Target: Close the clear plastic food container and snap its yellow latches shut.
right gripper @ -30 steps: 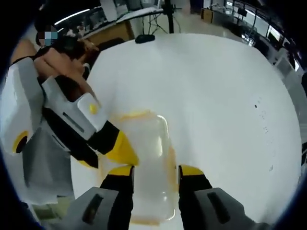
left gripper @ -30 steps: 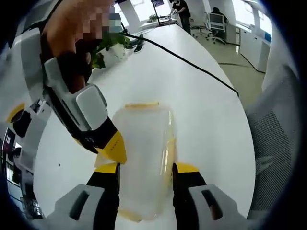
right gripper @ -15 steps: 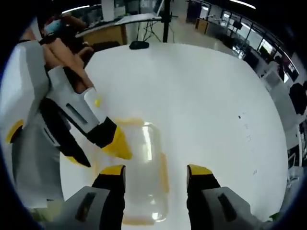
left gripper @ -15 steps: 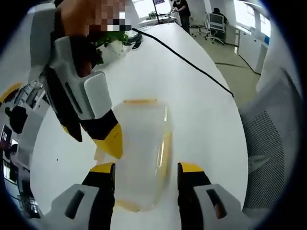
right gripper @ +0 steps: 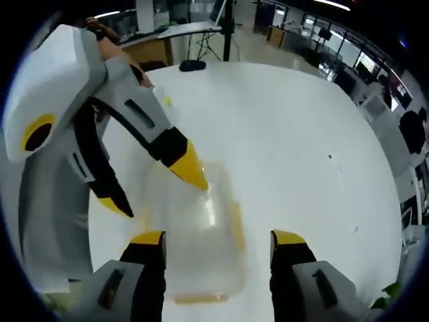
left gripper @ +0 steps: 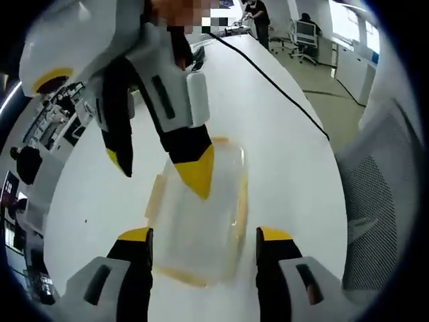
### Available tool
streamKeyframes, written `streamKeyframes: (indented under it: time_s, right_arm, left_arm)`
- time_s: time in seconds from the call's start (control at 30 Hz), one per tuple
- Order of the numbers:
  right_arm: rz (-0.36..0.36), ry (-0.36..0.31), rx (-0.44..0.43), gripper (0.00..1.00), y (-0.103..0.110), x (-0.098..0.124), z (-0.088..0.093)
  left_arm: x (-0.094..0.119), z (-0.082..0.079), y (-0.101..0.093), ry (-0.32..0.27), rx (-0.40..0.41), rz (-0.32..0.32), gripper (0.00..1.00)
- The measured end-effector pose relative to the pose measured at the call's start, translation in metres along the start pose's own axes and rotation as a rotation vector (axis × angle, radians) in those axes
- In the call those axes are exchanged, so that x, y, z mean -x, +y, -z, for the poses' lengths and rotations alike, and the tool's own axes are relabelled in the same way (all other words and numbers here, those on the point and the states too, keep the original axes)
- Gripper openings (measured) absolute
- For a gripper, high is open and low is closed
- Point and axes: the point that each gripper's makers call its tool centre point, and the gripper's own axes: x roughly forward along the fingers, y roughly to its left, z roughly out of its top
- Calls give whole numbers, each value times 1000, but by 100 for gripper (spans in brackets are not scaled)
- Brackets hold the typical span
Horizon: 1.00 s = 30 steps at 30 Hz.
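The left gripper (left gripper: 203, 243) and right gripper (right gripper: 219, 240) hovered, jaws spread, over the clear container (left gripper: 201, 221). One yellow jaw tip of each pointed down at its lid above the white surface (right gripper: 288, 141).

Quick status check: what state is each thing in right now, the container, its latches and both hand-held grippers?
Clear plastic food container: lid on, flat on the white table.
Yellow latches: cannot tell whether they are snapped.
Left hand-held gripper: open, astride the container.
Right hand-held gripper: open, astride the container; one yellow tip over the lid.
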Motion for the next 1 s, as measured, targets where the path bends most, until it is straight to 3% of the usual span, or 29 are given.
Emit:
streamKeyframes:
  time_s: [0.53,1.0]
  right_arm:
    - [-20,-15,-51,73,24,-1,25]
    - [3,38,-3,76,28,-10,50]
  left_arm:
    - [0,15,7,32,6,14,74]
    - [-14,31,12,68,2,49,78]
